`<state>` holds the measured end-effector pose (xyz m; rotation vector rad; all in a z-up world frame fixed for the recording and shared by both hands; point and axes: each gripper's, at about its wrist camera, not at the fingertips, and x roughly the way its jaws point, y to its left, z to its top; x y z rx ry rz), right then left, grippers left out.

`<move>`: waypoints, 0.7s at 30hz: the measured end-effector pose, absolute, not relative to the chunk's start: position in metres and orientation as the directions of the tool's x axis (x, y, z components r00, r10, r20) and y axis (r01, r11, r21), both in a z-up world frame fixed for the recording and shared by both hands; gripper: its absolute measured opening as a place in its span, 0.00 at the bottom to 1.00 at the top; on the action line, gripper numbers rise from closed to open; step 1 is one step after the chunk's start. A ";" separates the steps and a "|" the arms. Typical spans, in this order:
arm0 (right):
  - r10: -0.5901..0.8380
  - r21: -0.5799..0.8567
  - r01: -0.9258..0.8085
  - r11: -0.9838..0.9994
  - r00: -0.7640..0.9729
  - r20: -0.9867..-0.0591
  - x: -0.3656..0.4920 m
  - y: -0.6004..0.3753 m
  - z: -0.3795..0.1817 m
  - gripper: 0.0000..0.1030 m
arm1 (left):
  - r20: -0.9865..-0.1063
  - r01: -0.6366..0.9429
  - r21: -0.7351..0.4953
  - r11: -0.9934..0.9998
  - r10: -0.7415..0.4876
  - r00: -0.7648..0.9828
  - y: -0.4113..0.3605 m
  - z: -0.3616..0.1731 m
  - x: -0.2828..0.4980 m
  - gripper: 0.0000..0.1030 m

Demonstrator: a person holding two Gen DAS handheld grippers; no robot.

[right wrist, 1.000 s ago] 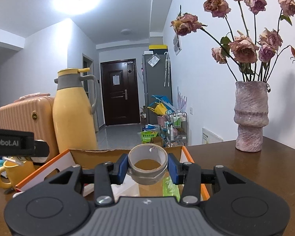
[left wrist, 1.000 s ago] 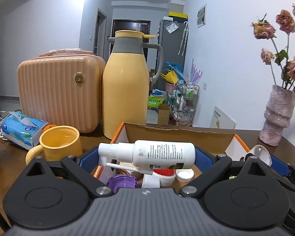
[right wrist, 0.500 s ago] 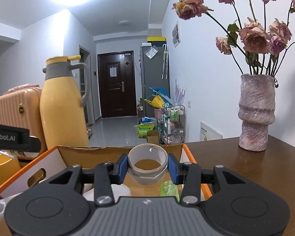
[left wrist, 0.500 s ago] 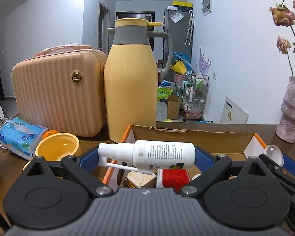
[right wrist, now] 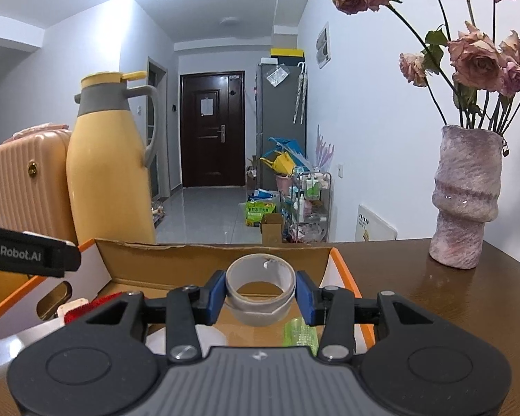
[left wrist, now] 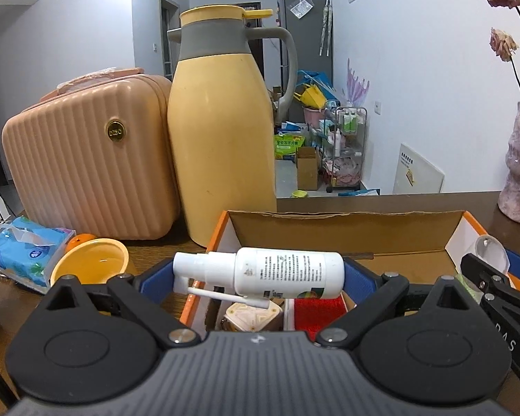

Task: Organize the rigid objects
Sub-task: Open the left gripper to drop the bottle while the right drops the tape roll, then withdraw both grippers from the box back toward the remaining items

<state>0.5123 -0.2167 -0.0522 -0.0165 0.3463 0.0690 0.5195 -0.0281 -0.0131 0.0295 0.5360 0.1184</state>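
Our right gripper (right wrist: 260, 296) is opening around the tape roll (right wrist: 259, 287); the left gripper (left wrist: 258, 279) grasps the spray bottle (left wrist: 260, 272) (lengthwise). We release both low inside the cardboard box (left wrist: 346, 230).

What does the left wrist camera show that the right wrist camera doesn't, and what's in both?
Only the left wrist view: the left gripper clamping a white spray bottle, a tissue pack and the mug's inside.

Only the right wrist view: the right gripper, jaws opening, with a tape roll between its pads, and a dark door.

Both: box, yellow jug, suitcase, vase.
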 end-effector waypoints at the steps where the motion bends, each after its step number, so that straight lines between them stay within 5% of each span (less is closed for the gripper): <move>1: 0.066 -0.003 -0.072 0.997 0.938 -0.340 0.511 -0.217 -0.051 0.46 | -0.505 -0.106 0.060 0.993 0.122 0.854 -0.028 -0.013 0.519 1.00; 6: 0.082 0.000 -0.087 0.996 0.944 -0.320 0.503 -0.218 -0.048 0.97 | -0.487 -0.100 0.040 0.994 0.107 0.867 -0.026 -0.010 0.513 1.00; 21: 0.059 -0.004 -0.062 0.998 0.960 -0.275 0.488 -0.218 -0.045 1.00 | -0.460 -0.123 0.005 0.992 0.112 0.881 -0.022 -0.005 0.503 1.00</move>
